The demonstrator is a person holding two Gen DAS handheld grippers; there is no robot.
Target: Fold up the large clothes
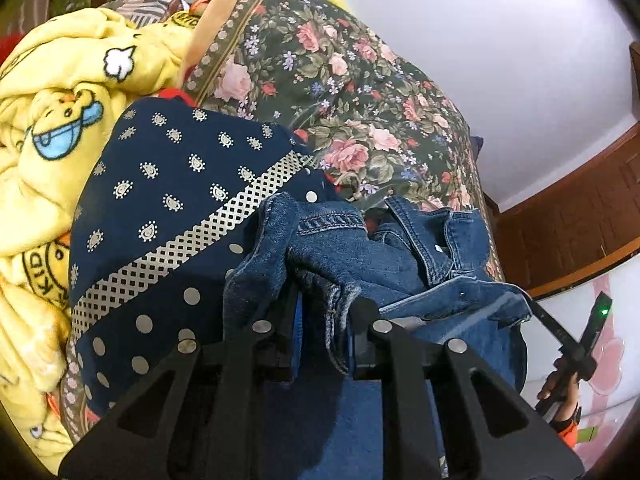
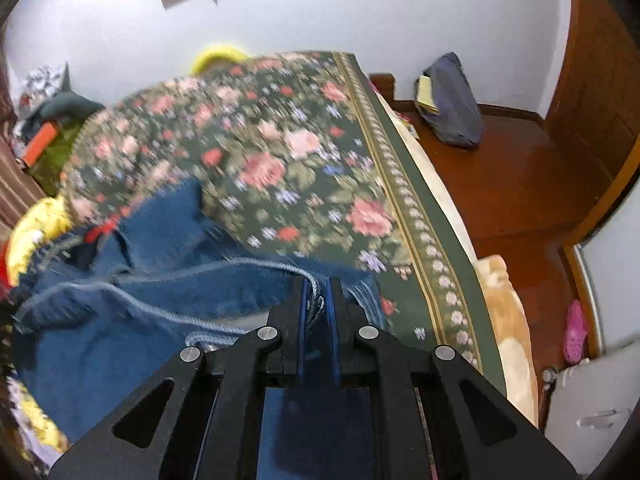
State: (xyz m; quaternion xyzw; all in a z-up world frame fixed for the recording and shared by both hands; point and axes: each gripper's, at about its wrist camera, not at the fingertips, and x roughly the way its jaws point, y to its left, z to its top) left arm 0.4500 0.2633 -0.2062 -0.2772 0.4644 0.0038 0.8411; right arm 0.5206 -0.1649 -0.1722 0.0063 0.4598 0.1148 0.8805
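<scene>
Blue jeans (image 1: 372, 256) hang bunched from my left gripper (image 1: 326, 304), which is shut on a fold of the denim near the waistband. In the right wrist view the jeans (image 2: 140, 292) spread to the left over the bed, and my right gripper (image 2: 318, 292) is shut on their frayed hem. The other gripper, held in a hand, shows at the right edge of the left wrist view (image 1: 568, 340). The denim hides the left fingertips.
A bed with a floral green cover (image 2: 304, 152) lies ahead. A navy patterned garment (image 1: 160, 216) and a yellow cartoon blanket (image 1: 60, 92) pile at the left. A wooden floor (image 2: 508, 184), a grey bag (image 2: 452, 100) and a pink shoe (image 2: 574, 332) are to the right.
</scene>
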